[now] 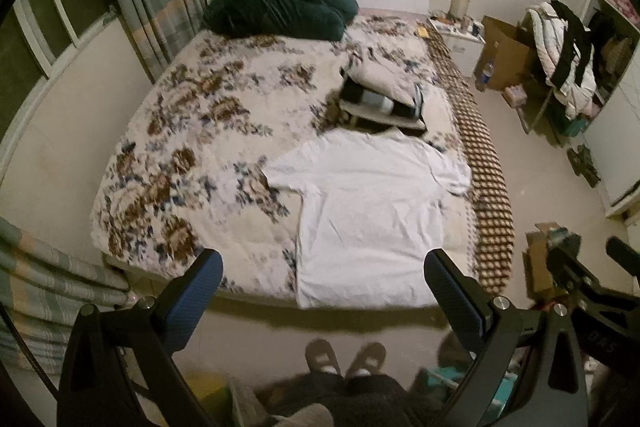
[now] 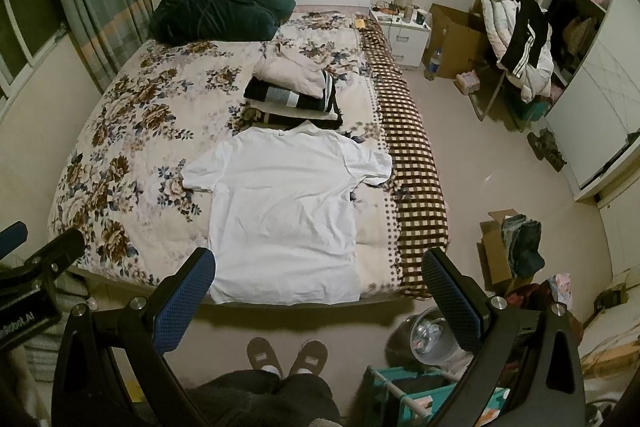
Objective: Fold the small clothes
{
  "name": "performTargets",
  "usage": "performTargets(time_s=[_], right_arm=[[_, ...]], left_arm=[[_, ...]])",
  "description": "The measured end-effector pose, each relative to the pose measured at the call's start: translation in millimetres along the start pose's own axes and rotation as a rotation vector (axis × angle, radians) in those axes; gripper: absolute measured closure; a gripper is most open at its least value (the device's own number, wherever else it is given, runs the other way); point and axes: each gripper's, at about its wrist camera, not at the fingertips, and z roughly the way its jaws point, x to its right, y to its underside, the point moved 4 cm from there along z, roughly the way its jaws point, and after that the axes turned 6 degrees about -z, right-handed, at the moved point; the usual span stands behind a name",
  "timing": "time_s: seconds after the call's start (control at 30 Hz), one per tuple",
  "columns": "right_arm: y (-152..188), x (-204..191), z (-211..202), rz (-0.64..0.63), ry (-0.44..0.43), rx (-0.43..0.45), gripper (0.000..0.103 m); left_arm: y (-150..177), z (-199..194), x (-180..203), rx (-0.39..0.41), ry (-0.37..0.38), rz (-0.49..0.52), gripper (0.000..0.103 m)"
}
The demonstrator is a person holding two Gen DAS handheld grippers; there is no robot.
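A white T-shirt [image 2: 284, 211] lies spread flat at the near edge of the floral bed [image 2: 120, 131], just before a stack of folded clothes [image 2: 294, 95]. My left gripper [image 1: 324, 291] and right gripper [image 2: 318, 291] hover above, fingers spread wide, grasping nothing.

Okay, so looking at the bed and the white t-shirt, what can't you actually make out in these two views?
- Stack of folded clothes: lower layers hidden under the upper ones, both views.
- White t-shirt: only the upward side shows, both views.
- Floral bedspread: pattern motion-blurred, left wrist view.
- Nightstand: items on it too small to name, right wrist view.
- Cardboard box by the bed: contents unclear.
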Motion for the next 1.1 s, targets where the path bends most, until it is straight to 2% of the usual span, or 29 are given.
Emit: performTargets(time_s=[0.13,0.23,0.3,0.47,0.53,0.57,0.63,0.73,0.87,0.97,1.03,1.1], right_arm=[[-8,5,20,0.038,-0.010,-0.012,0.000],[-16,23,69,0.135,-0.037,-0.036,0.000],[-17,43,112,0.218,-0.038,-0.056,0.000],[-14,109,228,0.434,-0.050,-0.087,0.000],[-13,140,284,0.532,-0.064,-0.104,0.000],[-10,162,326,0.603,-0.082,-0.109,0.000],[-8,187,384,0.688,-0.095,-0.131,0.000],[0,224,487,0.869,-0.177,-0.150,0.000],[13,257,620,1.063,-0.277,-0.165,0.003],[26,257,682,1.159,-0.343,-0.187,0.016],[33,254,721,1.216,-0.381,-0.196,0.028],[37,253,756,1.295,-0.416,-0.176,0.032]], left_arm=[[-24,34,-6,0.066,-0.036,0.002,0.000],[-42,74,-8,0.103,-0.065,0.010,0.000],[-46,100,-7,0.102,-0.080,0.016,0.000],[-56,208,19,-0.004,-0.116,0.011,0.000],[-56,248,31,-0.040,-0.126,0.008,0.000],[-54,272,40,-0.059,-0.146,0.009,0.000],[-53,313,55,-0.093,-0.185,0.021,0.000],[-45,389,78,-0.175,-0.227,0.028,0.000],[-30,470,99,-0.268,-0.244,0.023,0.000],[-20,530,110,-0.314,-0.262,0.008,0.000],[-14,560,115,-0.347,-0.269,-0.006,0.000],[-11,585,120,-0.373,-0.266,-0.020,0.000]])
